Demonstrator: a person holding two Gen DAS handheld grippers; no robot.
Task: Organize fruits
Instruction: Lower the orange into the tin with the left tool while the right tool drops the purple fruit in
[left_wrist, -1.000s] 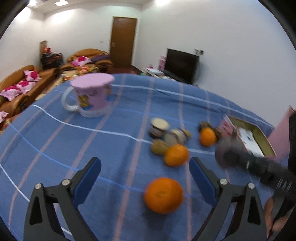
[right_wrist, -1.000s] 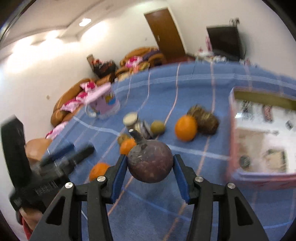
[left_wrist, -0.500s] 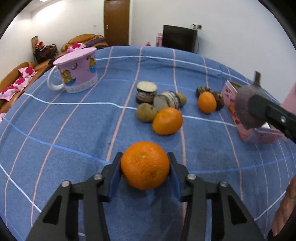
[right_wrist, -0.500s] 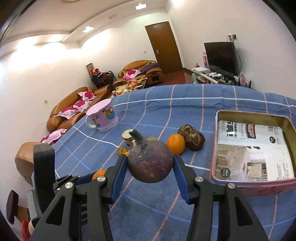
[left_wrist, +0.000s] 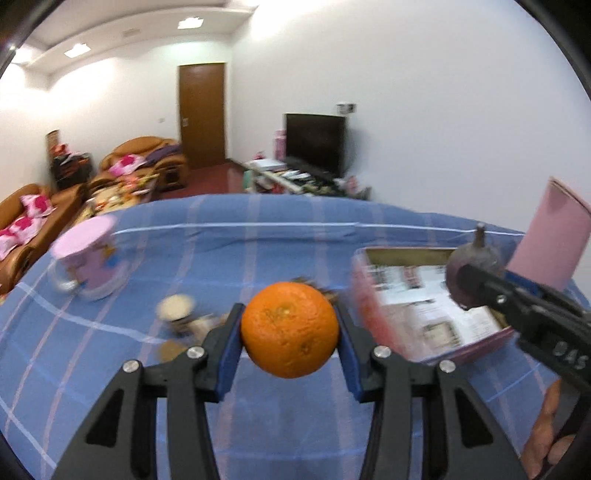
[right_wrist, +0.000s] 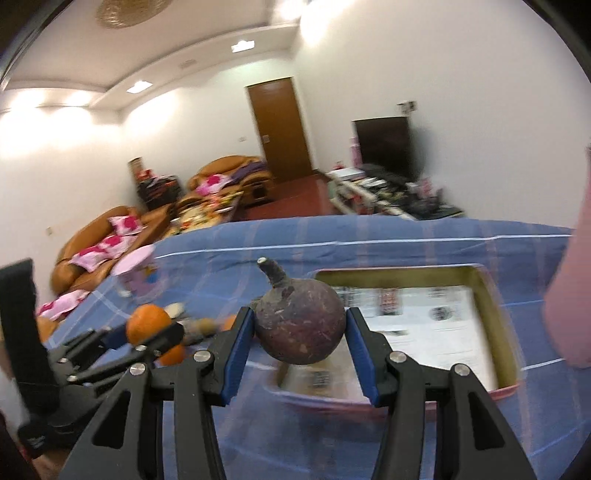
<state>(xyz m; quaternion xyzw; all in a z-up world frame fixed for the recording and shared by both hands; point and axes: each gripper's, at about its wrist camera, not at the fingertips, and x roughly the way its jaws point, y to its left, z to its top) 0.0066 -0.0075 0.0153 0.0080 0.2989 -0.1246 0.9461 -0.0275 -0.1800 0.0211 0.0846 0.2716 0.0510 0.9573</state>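
In the left wrist view, an orange (left_wrist: 290, 328) is clamped between the blue pads (left_wrist: 227, 350) of the left gripper (left_wrist: 290, 334) and is held above the blue cloth (left_wrist: 258, 236). At 3 o'clock from the orange, a tin (left_wrist: 424, 306) lined with printed paper is seen on the cloth. Over the tin's right side, a dark mangosteen (left_wrist: 471, 269) is gripped by the right gripper (left_wrist: 476, 280), which enters from 4 o'clock. A pink mug (left_wrist: 86, 264) is seen at 9 o'clock, and blurred fruits (left_wrist: 181, 321) are seen on the cloth just left of the orange.

In the right wrist view, the mangosteen (right_wrist: 300, 321) is grasped between the pads of the right gripper (right_wrist: 300, 332), stem up, and is held over the near left part of the tin (right_wrist: 491, 314). At 9 o'clock, the left gripper (right_wrist: 147, 332) is seen with the orange (right_wrist: 147, 323) pinched in it, above the cloth (right_wrist: 369, 232). Further blurred fruits (right_wrist: 203, 326) are seen on the cloth between the two grippers. The mug (right_wrist: 135, 275) is seen at 10 o'clock, blurred.
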